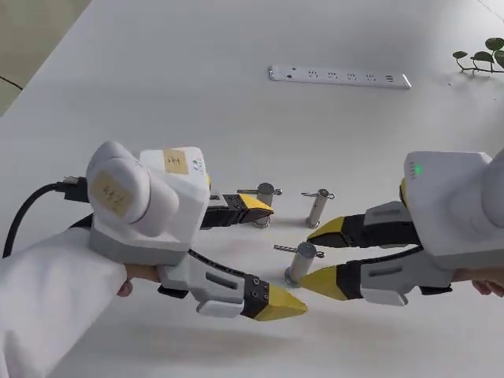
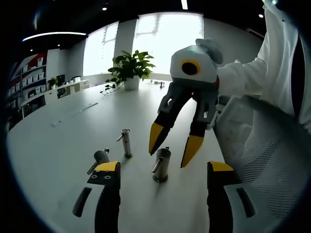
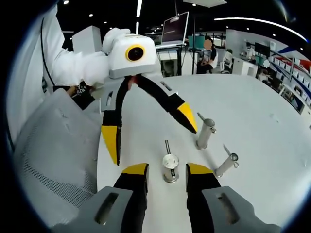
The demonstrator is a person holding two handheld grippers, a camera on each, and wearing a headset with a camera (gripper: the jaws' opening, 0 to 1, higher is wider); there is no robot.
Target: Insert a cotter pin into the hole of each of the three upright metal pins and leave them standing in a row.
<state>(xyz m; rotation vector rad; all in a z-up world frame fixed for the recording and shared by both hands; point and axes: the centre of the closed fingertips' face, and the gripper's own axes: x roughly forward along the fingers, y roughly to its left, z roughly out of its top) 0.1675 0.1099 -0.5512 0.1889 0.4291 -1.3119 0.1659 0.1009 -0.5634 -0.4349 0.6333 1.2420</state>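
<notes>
While both grippers faced each other low over the white table [image 1: 157, 94], the left gripper [image 1: 266, 253] had its jaws spread wide, holding nothing. The right gripper [image 1: 316, 257] — jaws apart too — flanked the nearest metal pin [image 1: 300, 264] without clamping it; a cotter pin [image 1: 287, 249] sat through its top. Beyond stood the second pin [image 1: 317, 208] and the third pin [image 1: 265, 201], the latter just beside the left gripper's far jaw, each upright with a cotter pin through it. Farther back lay a power strip [image 1: 339, 76] — then plant leaves [image 1: 480, 58].
</notes>
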